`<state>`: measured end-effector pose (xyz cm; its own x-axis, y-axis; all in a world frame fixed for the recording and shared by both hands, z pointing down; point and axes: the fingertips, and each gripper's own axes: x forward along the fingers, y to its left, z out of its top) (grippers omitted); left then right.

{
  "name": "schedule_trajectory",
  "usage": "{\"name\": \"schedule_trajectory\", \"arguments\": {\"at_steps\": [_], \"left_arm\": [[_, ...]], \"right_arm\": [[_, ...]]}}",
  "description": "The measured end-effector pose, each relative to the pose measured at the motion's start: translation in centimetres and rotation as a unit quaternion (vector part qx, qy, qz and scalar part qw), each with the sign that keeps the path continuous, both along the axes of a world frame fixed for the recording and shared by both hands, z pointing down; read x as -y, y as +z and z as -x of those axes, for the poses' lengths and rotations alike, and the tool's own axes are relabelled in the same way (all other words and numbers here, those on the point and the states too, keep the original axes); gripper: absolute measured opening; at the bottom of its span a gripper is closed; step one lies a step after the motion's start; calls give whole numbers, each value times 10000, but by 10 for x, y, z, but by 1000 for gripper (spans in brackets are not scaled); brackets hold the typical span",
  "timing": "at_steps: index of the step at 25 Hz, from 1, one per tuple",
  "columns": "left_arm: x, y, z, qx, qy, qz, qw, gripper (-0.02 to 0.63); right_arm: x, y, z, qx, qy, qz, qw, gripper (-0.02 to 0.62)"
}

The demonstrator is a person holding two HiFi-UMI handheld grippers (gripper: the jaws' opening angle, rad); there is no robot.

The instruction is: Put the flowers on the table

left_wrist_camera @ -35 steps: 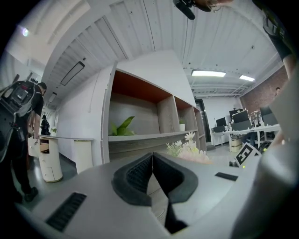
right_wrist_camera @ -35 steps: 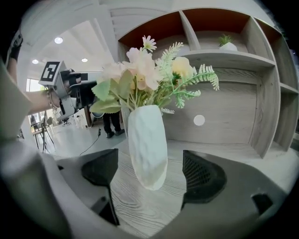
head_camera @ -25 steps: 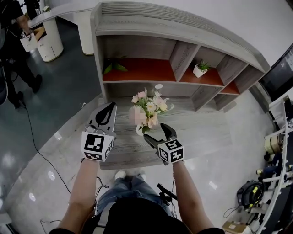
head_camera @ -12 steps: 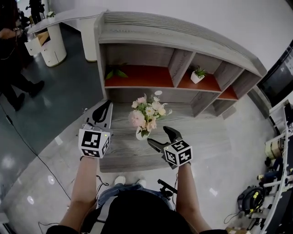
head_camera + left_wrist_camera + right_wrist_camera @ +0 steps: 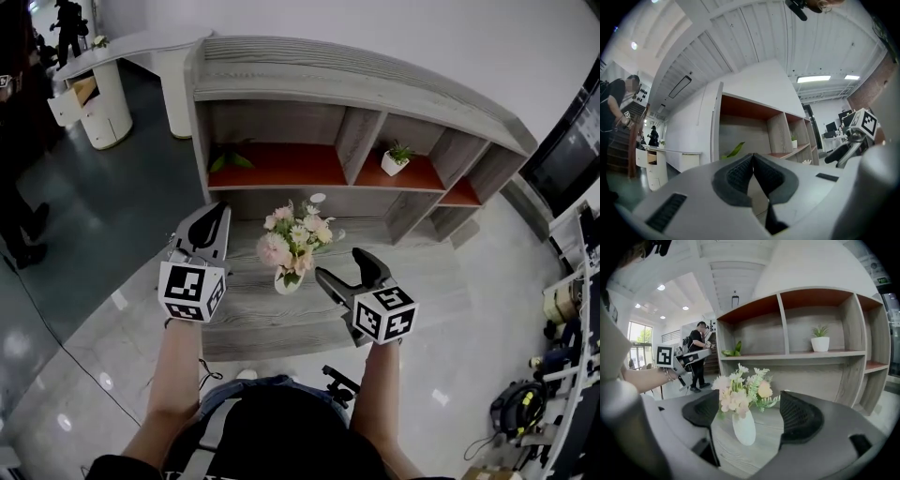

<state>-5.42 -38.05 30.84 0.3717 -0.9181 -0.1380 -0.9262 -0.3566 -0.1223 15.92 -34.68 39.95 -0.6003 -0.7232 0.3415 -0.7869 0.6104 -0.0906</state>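
Head view: a small bunch of pale pink, cream and white flowers [image 5: 292,236] with green sprigs stands upright in a white vase [image 5: 288,281] on a low grey wood table [image 5: 422,277], near its middle. Behind the table rises a grey shelf [image 5: 356,84] with orange-red boards, holding green leaves [image 5: 230,157] on the left and a small potted plant [image 5: 395,157] further right. The left gripper [image 5: 217,214] hovers left of the flowers, apart from them. The right gripper [image 5: 342,267] hovers just right of the vase without touching it. Left gripper view: the two dark pads [image 5: 740,176] are pressed together with nothing between them; the shelf lies ahead and the right gripper shows at the right edge. Right gripper view: the claw is wide, and the vase and its flowers show in the gap, beyond the pads [image 5: 800,417] and touched by neither. A person [image 5: 697,355] stands far off to the left.
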Motion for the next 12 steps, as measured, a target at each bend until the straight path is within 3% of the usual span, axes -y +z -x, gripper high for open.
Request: {"name": "schedule_trajectory", "arguments": {"at_steps": [7, 9, 10, 12], "left_arm": [[0, -16, -8, 28, 77, -185, 9998, 12], [0, -20, -9, 11, 86, -246, 9997, 12], [-1, -22, -10, 8, 91, -278, 9996, 12], [-1, -27, -11, 19, 106, -341, 9994, 12]], "right_arm": [[0, -79, -8, 131, 251, -1202, 9923, 400], [0, -101, -10, 170, 304, -1544, 9874, 326], [0, -110, -11, 181, 353, -1695, 9847, 252], [1, -126, -14, 129, 490, -1947, 9795, 189]]}}
